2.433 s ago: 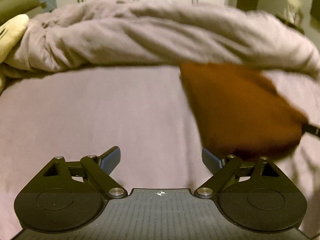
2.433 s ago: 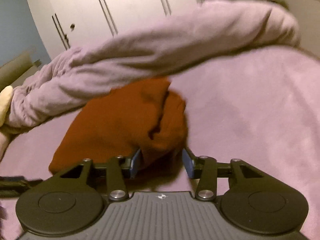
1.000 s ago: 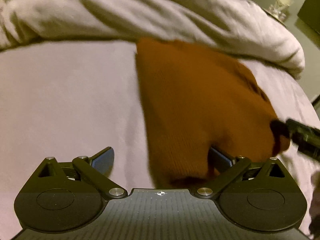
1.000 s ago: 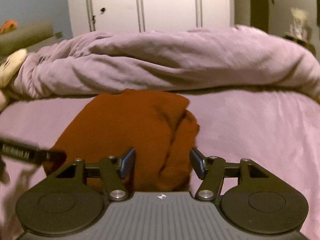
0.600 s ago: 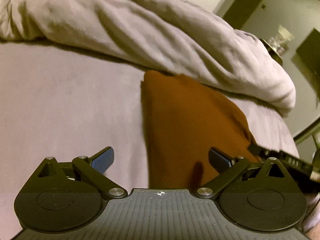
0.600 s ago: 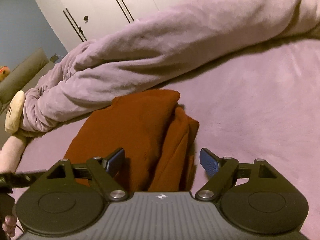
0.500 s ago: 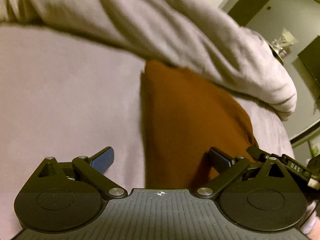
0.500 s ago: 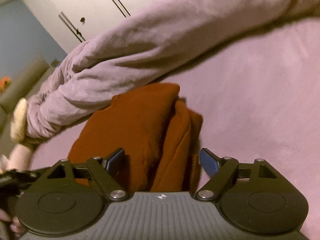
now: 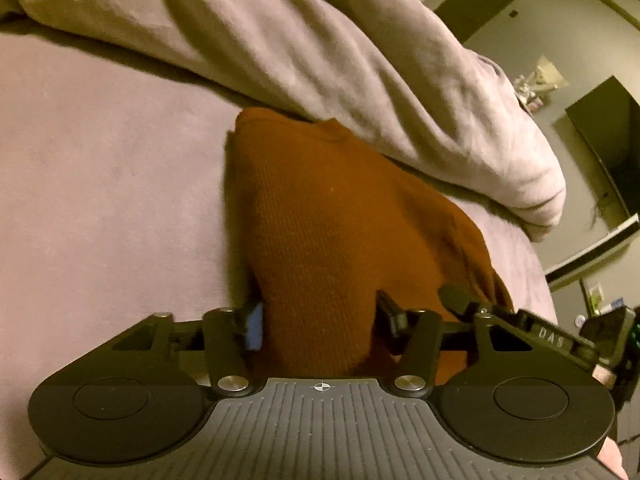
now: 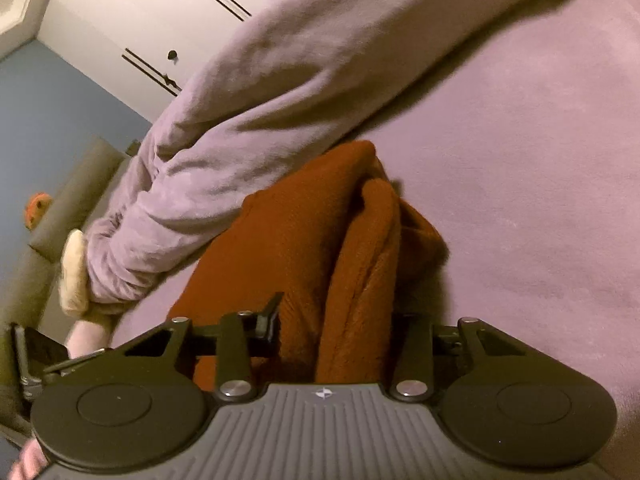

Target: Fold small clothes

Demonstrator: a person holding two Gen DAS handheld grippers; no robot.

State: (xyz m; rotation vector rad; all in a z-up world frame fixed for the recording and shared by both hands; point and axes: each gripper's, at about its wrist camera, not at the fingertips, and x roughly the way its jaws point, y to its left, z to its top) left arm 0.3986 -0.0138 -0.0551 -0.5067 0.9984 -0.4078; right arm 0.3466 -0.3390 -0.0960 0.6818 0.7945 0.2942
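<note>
My left gripper (image 9: 318, 322) is closed on the near left edge of the garment (image 9: 340, 220), its blue-padded fingers (image 9: 254, 326) pressed into the rust-orange knit on both sides; my right gripper (image 10: 336, 326) is likewise clamped on the garment (image 10: 288, 248), at its near right edge, where the cloth bunches into thick upright folds between the fingers; one finger (image 10: 269, 316) shows on the left, the other is hidden behind the fabric. The garment lies on the bed (image 9: 100, 200), on the mauve sheet, stretching away from both grippers; its far edge touches the rolled duvet (image 9: 320, 52), which runs across the bed behind it. In the left view my right gripper (image 9: 452, 296) shows just beside the garment's right side; in the right view part of the left one (image 10: 32, 348) shows at the lower left, with my hand (image 10: 86, 336) behind it. A cream pillow (image 10: 74, 272) sits at the duvet's left end; beyond it stand a white wardrobe (image 10: 132, 20) and a blue wall (image 10: 48, 112); a dark screen (image 9: 608, 140) hangs on the wall to the right.
</note>
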